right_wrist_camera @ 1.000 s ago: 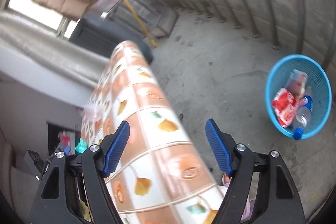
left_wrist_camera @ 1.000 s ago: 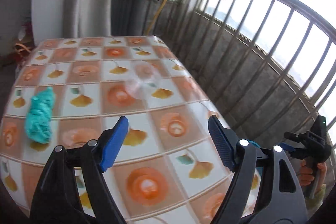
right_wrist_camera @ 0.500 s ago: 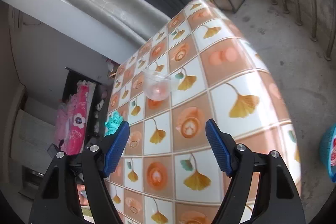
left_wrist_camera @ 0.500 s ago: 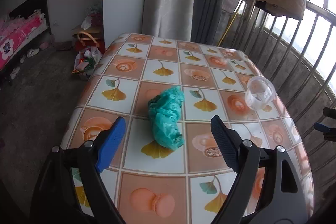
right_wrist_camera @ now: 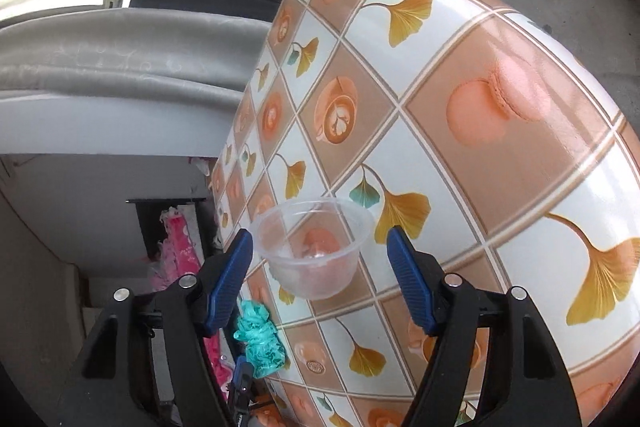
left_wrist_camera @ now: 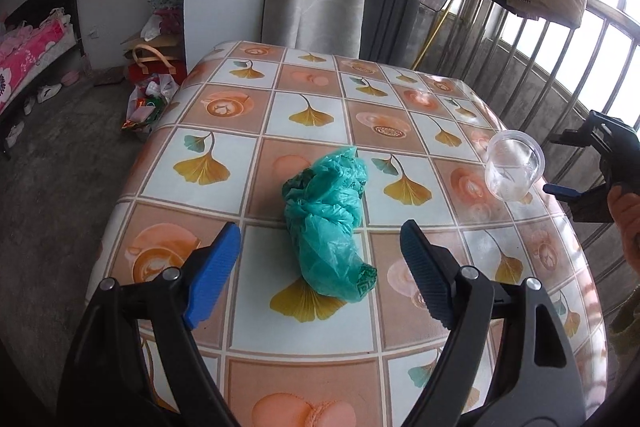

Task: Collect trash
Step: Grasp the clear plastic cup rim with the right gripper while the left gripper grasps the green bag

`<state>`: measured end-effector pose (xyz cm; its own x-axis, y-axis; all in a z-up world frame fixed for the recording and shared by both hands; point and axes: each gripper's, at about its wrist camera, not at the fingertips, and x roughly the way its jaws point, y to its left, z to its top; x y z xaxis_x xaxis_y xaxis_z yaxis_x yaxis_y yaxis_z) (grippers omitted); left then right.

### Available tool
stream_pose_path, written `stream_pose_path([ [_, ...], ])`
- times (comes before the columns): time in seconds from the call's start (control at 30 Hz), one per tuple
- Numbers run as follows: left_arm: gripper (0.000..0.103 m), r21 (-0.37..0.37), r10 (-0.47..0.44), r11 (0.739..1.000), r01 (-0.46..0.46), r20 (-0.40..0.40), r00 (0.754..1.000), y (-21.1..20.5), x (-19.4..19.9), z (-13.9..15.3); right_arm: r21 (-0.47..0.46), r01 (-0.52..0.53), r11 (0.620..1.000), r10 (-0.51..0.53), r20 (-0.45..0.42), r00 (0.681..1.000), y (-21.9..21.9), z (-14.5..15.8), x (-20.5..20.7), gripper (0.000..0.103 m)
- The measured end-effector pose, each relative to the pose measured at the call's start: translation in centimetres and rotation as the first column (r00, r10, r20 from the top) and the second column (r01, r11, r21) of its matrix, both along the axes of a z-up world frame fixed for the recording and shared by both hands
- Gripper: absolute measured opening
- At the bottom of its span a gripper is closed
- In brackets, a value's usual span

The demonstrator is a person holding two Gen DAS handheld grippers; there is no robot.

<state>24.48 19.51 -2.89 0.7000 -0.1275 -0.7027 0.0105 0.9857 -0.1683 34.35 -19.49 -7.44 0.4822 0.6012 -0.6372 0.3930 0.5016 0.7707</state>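
Plastic bag (left_wrist_camera: 328,223) on table (left_wrist_camera: 280,107), about mid-table, lying between spread fingers (left_wrist_camera: 212,275) of left gripper (left_wrist_camera: 320,277), not touching. Plastic cup (left_wrist_camera: 514,165) upright on table, right of bag, near right edge, well apart. Right gripper (right_wrist_camera: 320,279) fingers either side of cup, apart. Railing (left_wrist_camera: 560,67) behind table's right side.

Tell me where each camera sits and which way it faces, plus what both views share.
Left wrist: rides the left hand-held gripper, looking across the table at the green plastic bag; its open blue-padded fingers show, and the person's right hand at far right.
Right wrist: rides the right hand-held gripper, rolled sideways, facing the clear plastic cup between its open fingers.
Shared: bag, cup, tablecloth.
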Motion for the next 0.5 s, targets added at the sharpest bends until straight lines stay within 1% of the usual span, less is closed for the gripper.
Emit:
stream_pose_path([
  [0.1, 0.074, 0.001, 0.004, 1.0, -0.004, -0.001, 1.0, -0.2, 0.4, -0.3, -0.008, -0.014, 1.0, 0.013, -0.057, 0.998, 0.9, -1.5, 1.1, 0.059],
  [0.13, 0.073, 0.001, 0.0, 1.0, 0.0, -0.003, 1.0, -0.3, 0.5, -0.5, -0.007, -0.024, 1.0, 0.024, -0.067, 0.997, 1.2, -1.8, 1.3, 0.058],
  [0.23, 0.066, 0.012, 0.002, 1.0, -0.001, -0.013, 1.0, -0.5, 0.9, -1.0, -0.02, -0.071, 0.997, 0.07, -0.086, 0.994, 2.5, -2.8, 1.4, 0.049],
  [0.3, 0.06, 0.014, 0.006, 1.0, -0.005, -0.024, 1.0, -0.5, 1.1, -1.3, -0.046, -0.114, 0.992, 0.11, -0.074, 0.991, 3.4, -2.9, 1.2, 0.039],
  [0.33, 0.055, 0.008, 0.006, 1.0, -0.006, -0.031, 1.0, -0.4, 1.2, -1.4, -0.07, -0.143, 0.987, 0.139, -0.068, 0.988, 3.9, -2.9, 1.0, 0.036],
  [0.37, 0.049, 0.001, 0.003, 1.0, -0.003, -0.037, 0.999, -0.3, 1.2, -1.6, -0.092, -0.17, 0.981, 0.165, -0.062, 0.984, 4.4, -2.8, 0.8, 0.03],
  [0.4, 0.047, -0.007, -0.003, 1.0, 0.003, -0.042, 0.999, -0.3, 1.3, -1.7, -0.109, -0.19, 0.976, 0.185, -0.054, 0.981, 4.8, -2.6, 0.7, 0.022],
  [0.47, 0.037, -0.014, -0.005, 1.0, 0.004, -0.048, 0.999, -0.2, 1.4, -1.8, -0.157, -0.221, 0.963, 0.218, -0.033, 0.975, 5.2, -2.2, 0.3, 0.012],
  [0.5, 0.035, -0.014, -0.006, 1.0, 0.005, -0.048, 0.999, -0.2, 1.3, -1.8, -0.18, -0.232, 0.956, 0.232, -0.021, 0.973, 5.4, -1.9, 0.1, 0.01],
])
